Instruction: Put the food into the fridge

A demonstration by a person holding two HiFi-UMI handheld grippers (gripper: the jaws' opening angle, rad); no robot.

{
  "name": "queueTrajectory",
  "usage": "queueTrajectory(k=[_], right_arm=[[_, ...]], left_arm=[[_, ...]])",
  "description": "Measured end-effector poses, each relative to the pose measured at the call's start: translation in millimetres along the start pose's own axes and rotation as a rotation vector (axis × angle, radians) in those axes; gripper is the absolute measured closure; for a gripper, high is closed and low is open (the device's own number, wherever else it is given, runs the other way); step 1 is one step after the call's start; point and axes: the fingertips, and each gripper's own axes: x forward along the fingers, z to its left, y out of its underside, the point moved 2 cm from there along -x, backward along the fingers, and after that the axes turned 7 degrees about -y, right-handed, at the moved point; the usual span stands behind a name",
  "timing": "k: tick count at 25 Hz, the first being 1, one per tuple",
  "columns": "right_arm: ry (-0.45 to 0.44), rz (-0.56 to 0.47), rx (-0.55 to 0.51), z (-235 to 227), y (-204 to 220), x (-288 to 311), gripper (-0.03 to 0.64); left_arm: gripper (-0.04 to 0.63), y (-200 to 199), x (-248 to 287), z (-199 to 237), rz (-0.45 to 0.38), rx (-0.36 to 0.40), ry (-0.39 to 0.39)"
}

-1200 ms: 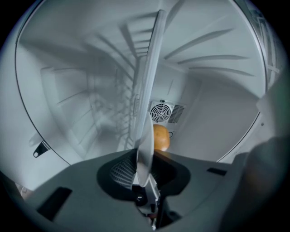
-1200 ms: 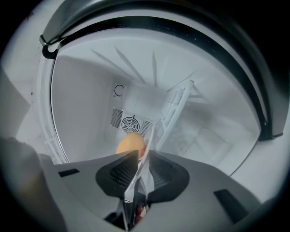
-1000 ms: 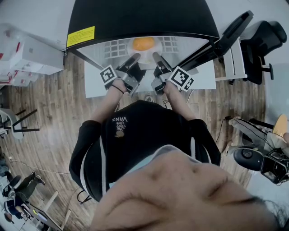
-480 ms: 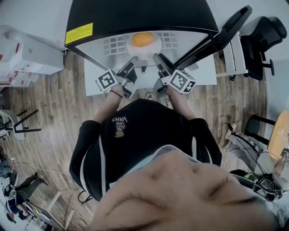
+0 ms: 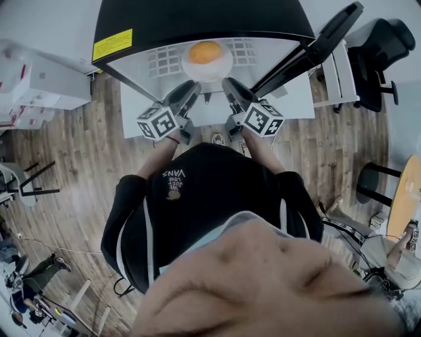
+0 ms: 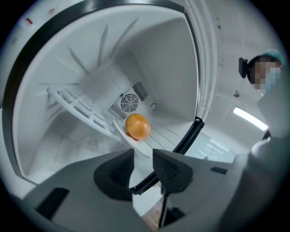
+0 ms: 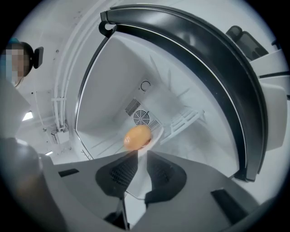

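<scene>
An orange round food (image 5: 205, 51) lies on a white plate (image 5: 220, 68) on the shelf inside the open fridge (image 5: 197, 20). The same orange food (image 6: 137, 127) shows in the left gripper view, and again as food (image 7: 137, 137) in the right gripper view. Both grippers hang just outside the fridge mouth, a short way back from the plate. My left gripper (image 5: 189, 90) (image 6: 144, 161) is open with nothing between its fingers. On my right gripper (image 5: 228, 85) (image 7: 141, 165) the jaws have just been closing, a narrow gap still shows, and nothing is between them.
The fridge door (image 5: 309, 56) swings out to the right. A wire shelf (image 6: 77, 106) and a fan grille (image 6: 129, 103) sit in the fridge's back. An office chair (image 5: 388, 46) stands at the right, white boxes (image 5: 39, 79) at the left, on a wooden floor.
The plate with the food has gone deeper into the fridge. Both grippers, first at its rim, now stand back from it. The left gripper has rolled.
</scene>
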Motion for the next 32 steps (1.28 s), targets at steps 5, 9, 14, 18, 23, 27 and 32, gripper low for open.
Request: queueTrajectory(k=[5, 9, 14, 18, 23, 27, 32], right_arm=[[-0.02, 0.021, -0.026, 3.6, 0.7, 1.5, 0.592], [-0.034, 0.032, -0.034, 4.7, -0.2, 5.6, 0.6], [-0.037, 0.04, -0.027, 2.0, -1.2, 9.5, 0.601], [-0.041, 0.042, -0.027, 0.2, -2.7, 13.8, 0.601], [-0.046, 0.047, -0.023, -2.0, -4.7, 19.6, 0.601], [-0.048, 0.049, -0.021, -4.3, -7.3, 24.2, 0.601], [-0.045, 0.051, -0.017, -7.3, -9.7, 30.4, 0.6]], left_arm=[[0.477, -0.7, 0.4, 0.9, -0.01, 0.066, -0.022], [0.535, -3.0, 0.9, 1.7, -0.023, 0.075, -0.027], [0.544, -3.9, 4.1, 2.4, -0.019, 0.084, -0.031], [0.545, -7.0, 6.7, 5.2, -0.024, 0.079, -0.036], [0.546, -11.4, 10.2, 8.5, -0.03, 0.078, -0.042], [0.549, -15.3, 13.6, 10.3, -0.037, 0.075, -0.044], [0.549, -19.7, 16.8, 13.6, -0.042, 0.07, -0.043]])
